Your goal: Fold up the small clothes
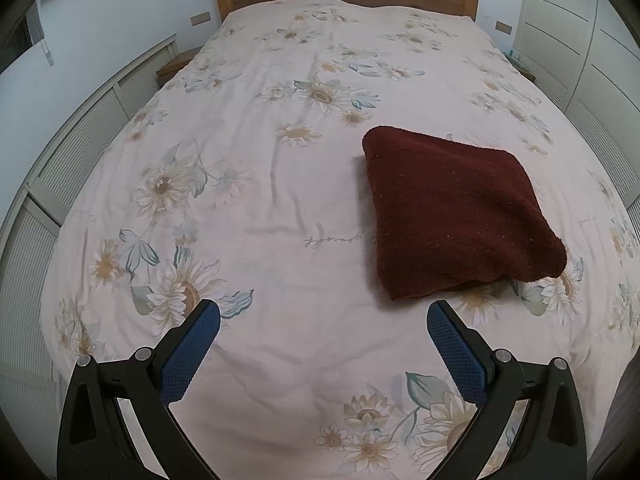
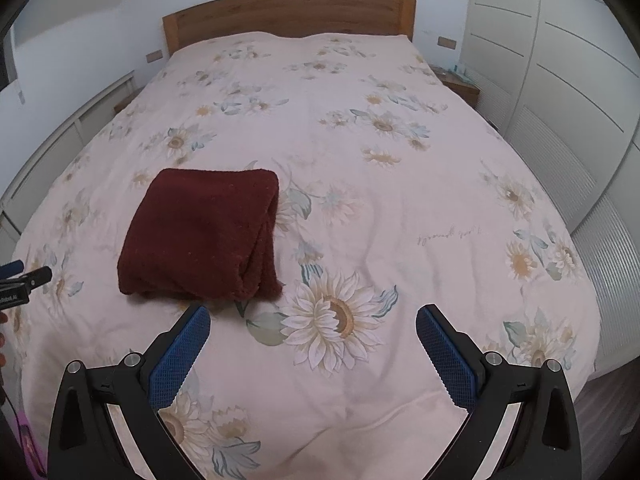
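Clothes first: one dark red garment [image 1: 460, 216] lies on the flowered bed cover [image 1: 280, 208], already folded into a thick square. From my left tool [image 1: 323, 314] it sits just ahead and to the right, not touching. That tool is spread wide and holds nothing. From my right tool [image 2: 313, 318] the same bundle sits just ahead and to the left, its layered edge facing that tool. The right tool is spread wide too, with nothing in it. I think the folding is done; I see no other clothes waiting.
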`<state>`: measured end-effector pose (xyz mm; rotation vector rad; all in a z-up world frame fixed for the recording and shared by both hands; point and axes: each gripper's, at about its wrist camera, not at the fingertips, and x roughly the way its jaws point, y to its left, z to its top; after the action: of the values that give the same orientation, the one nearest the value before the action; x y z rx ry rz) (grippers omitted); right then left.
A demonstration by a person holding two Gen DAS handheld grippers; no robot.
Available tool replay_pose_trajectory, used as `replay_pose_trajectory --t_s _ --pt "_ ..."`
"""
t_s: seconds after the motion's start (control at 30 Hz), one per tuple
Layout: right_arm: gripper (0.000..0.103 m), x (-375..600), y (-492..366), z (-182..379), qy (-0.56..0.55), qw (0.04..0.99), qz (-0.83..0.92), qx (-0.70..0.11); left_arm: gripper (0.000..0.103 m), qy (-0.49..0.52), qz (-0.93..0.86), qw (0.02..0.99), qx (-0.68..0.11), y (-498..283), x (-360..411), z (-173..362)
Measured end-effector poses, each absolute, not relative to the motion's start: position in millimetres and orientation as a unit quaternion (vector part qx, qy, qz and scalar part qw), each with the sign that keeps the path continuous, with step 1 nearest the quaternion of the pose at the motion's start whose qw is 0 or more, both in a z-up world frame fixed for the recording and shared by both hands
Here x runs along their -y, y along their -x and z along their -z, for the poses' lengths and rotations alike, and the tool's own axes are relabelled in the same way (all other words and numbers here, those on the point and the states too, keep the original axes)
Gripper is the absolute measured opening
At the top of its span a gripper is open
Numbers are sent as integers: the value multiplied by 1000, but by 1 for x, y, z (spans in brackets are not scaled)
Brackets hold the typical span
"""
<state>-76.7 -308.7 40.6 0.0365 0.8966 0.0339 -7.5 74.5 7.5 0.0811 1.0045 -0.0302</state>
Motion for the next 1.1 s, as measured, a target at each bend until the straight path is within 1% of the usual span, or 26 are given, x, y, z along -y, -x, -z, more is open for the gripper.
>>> replay_pose_trajectory --t_s 1.1 --pt "103 301 83 -44 -8 901 -24 -433 102 -52 18 875 -481 16 -67 -12"
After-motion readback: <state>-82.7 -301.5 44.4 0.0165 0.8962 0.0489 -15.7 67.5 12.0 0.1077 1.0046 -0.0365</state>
